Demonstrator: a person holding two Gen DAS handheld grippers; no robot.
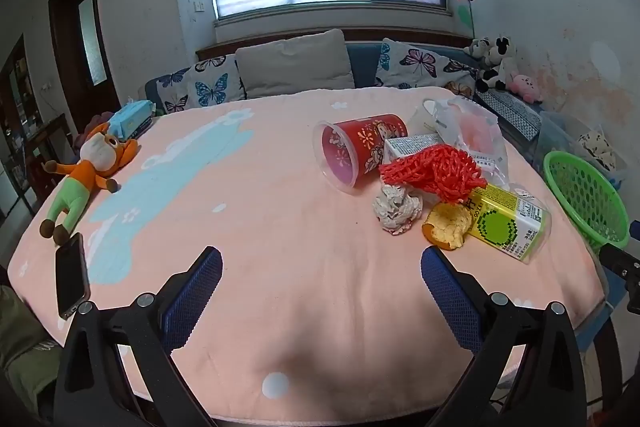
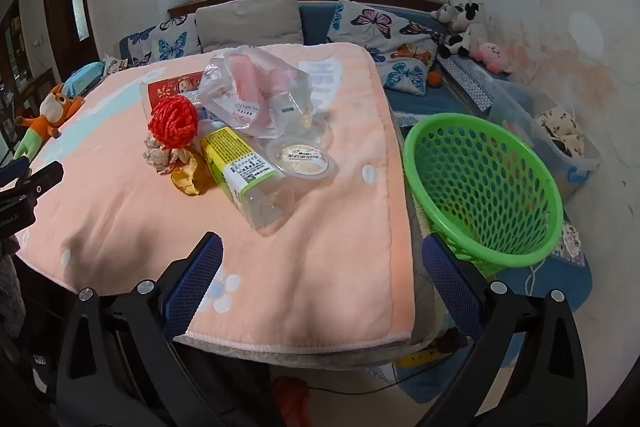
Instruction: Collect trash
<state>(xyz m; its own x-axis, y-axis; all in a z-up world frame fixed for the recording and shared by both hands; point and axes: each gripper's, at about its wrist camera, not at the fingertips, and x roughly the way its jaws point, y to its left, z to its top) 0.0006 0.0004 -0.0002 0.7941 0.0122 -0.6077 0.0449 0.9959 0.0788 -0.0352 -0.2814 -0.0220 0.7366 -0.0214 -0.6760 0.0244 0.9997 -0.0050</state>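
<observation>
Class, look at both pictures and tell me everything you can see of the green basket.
The green basket is bright plastic, round, with a thick smooth rim and walls pierced by rows of holes. It looks empty. It stands tilted beside the table's right edge, mouth turned towards the table, apart from the trash pile. What holds it up is hidden.

The green basket [image 1: 588, 195] is cut off at the right edge of the left view. The red net [image 1: 434, 173] hides part of the small box [image 1: 412, 145].

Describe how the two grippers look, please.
Both look alike. The left gripper and right gripper each have two black angular plastic fingers, lined inside with blue cross-hatched pads and fixed with round silver bolts. No cables, markings or sleeves are clearly visible.
</observation>
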